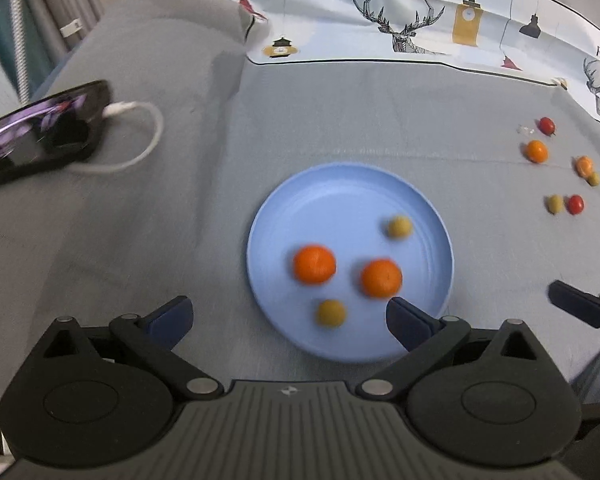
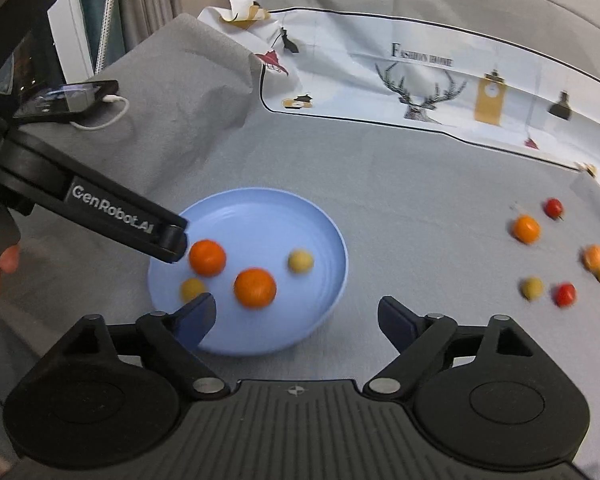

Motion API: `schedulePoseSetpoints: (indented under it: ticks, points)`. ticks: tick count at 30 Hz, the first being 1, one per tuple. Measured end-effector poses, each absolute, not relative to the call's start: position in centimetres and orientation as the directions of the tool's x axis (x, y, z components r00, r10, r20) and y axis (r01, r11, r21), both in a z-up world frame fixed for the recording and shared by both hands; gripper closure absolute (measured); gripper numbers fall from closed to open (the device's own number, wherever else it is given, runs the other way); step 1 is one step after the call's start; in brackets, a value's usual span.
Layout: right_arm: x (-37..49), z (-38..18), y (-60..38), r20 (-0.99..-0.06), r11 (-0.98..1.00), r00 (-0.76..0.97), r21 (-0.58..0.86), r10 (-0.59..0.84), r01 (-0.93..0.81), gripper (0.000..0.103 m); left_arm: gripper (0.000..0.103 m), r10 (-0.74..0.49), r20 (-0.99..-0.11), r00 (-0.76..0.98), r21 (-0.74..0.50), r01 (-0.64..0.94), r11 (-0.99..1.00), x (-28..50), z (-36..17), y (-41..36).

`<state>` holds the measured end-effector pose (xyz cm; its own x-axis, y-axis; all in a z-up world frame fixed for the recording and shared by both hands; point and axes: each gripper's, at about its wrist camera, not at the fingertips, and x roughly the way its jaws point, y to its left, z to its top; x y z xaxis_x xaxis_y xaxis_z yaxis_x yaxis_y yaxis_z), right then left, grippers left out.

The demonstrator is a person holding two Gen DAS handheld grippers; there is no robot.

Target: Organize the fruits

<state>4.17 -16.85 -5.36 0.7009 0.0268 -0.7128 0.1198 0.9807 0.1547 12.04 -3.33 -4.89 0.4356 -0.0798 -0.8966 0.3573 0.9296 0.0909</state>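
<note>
Where the grey cloth-covered surface (image 1: pixel 340 112) runs back, a white printed cloth with deer and lanterns (image 1: pixel 420 20) lies along its far edge, and a black phone (image 1: pixel 40 128) on a white cable (image 1: pixel 140 136) rests far left. Centre stands a round light-blue plate (image 1: pixel 284 204) holding two orange fruits (image 1: pixel 314 264) and two yellowish ones (image 1: pixel 399 227) (all blurred). Six more small fruits (image 1: pixel 536 151) lie loose at right. Left gripper (image 1: pixel 288 316) and right gripper (image 2: pixel 296 312) gape empty above the plate's near rim.
</note>
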Motion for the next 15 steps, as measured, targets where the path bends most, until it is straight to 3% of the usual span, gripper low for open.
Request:
schedulePoseSetpoints:
  ticks: [15]
  points:
    - [-6.1, 0.8, -13.4, -0.588, 0.988, 0.808, 0.104, -0.034, 0.117, 0.002, 0.0, -0.115, -0.836, 0.536, 0.08, 0.328, 0.941, 0.3, 0.6, 0.5]
